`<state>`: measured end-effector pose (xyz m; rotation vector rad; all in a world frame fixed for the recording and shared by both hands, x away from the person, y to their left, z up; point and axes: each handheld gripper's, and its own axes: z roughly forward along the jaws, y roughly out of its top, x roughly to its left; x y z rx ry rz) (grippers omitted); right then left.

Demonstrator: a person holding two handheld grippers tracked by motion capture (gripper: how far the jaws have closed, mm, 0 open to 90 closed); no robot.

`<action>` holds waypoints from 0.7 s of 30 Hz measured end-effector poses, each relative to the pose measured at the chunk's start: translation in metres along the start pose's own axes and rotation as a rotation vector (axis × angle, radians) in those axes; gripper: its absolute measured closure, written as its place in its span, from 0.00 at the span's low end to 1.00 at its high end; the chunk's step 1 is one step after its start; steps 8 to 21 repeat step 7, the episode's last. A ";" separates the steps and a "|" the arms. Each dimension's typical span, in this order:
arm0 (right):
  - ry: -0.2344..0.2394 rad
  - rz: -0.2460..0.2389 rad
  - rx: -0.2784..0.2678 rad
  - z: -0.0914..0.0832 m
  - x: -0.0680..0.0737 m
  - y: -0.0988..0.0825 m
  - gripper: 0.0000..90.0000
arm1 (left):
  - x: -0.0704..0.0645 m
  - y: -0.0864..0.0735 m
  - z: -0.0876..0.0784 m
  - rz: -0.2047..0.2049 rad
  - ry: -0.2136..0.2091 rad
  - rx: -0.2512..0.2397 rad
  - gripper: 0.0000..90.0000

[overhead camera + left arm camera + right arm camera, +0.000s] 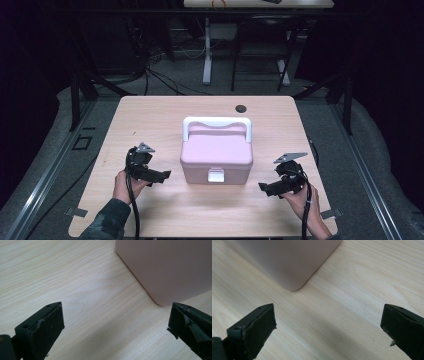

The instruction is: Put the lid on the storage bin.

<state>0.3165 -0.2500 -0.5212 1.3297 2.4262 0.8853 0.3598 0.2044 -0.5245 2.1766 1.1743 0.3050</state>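
Both grippers sit low over the desk (150,215) with nothing between their jaws: the left gripper (167,174) and the right gripper (261,187) are each spread wide, flanking the pink box (216,155) at the desk's middle. With 2 unequal pushes the box could twist or slide away; a low squeeze might slip off its rounded corners (294,286).

A: What does the left gripper (165,174) look like?
B: Matte black, blocky, with a grey three-cornered plate at its 12 o'clock and a black cable trailing toward 6 o'clock. The sleeve (107,220) beside it is dark and mottled.
A: And the right gripper (263,188)?
B: The same black body, grey plate and cable. Its fingers (254,330) are thick black blocks with small screw holes and frayed pad edges.
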 end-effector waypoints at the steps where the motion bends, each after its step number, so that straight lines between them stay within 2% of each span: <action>1: -0.001 0.006 0.004 0.000 -0.001 0.000 0.00 | 0.001 0.000 0.001 -0.001 0.001 -0.001 0.00; 7: -0.007 0.020 0.017 0.005 -0.010 -0.002 0.00 | 0.001 0.001 0.002 0.000 -0.004 0.003 0.00; 21: -0.007 0.020 0.017 0.005 -0.010 -0.002 0.00 | 0.001 0.001 0.002 0.000 -0.004 0.003 0.00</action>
